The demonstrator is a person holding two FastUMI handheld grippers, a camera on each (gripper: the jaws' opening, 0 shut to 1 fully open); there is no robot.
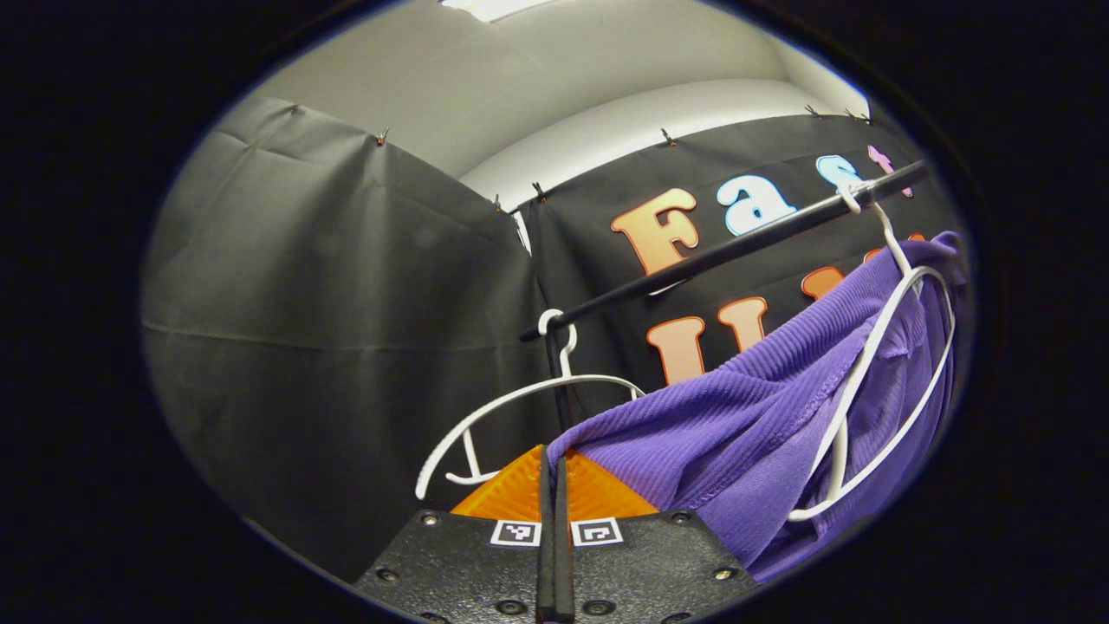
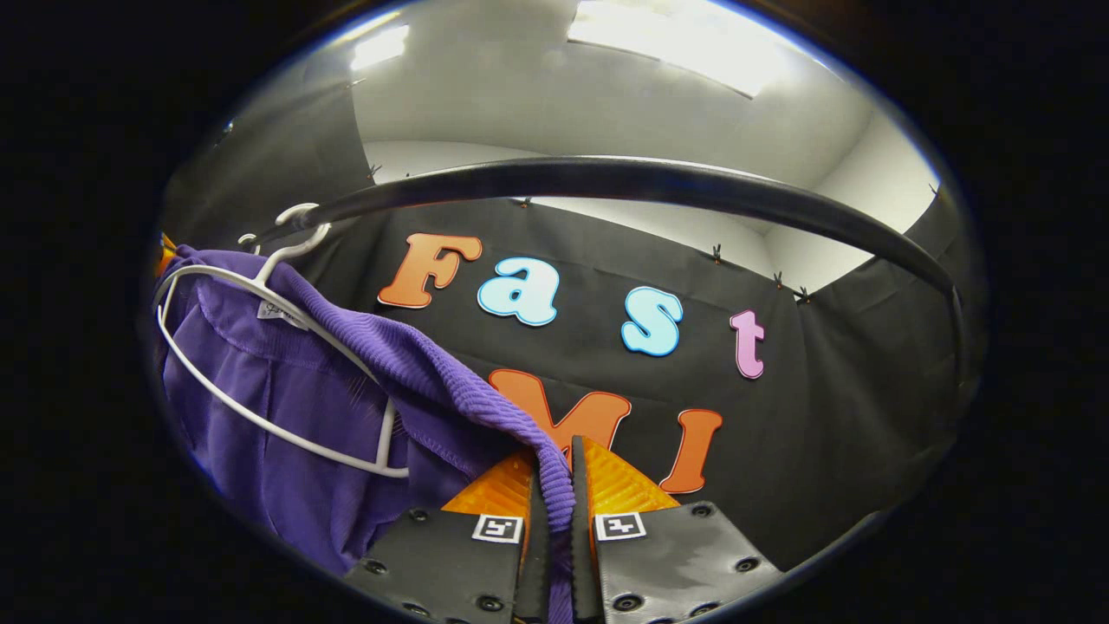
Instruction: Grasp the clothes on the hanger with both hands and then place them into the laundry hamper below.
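My left gripper (image 1: 554, 468) is tilted upward toward the rail, its fingers drawn together with the corner of the purple garment (image 1: 736, 416) pinched at their tips; the cloth climbs away up and to the right of the fingers. My right gripper (image 2: 561, 472) is likewise pitched up, its fingers clamped on a ribbed edge of the same purple garment (image 2: 346, 390), which runs down between them and stretches off up and to the left.

The garment is draped through a white hanger (image 1: 884, 381) whose hook sits on the black rail (image 1: 736, 247), well above and right of the left fingers. From the right gripper view that white hanger (image 2: 260, 364) lies far left of the fingers, and the black rail (image 2: 606, 178) arcs overhead.

Behind it all hangs the black cloth wall (image 1: 329, 329), clipped along its top edge, with a pale ceiling (image 1: 537, 69) above.

The left gripper view gives me a second, bare white hanger (image 1: 520, 399) hooked on the rail just above the fingers. The right gripper view gives me a small label (image 2: 282, 314) sewn inside the garment's neckline and a bright ceiling light (image 2: 684, 39).
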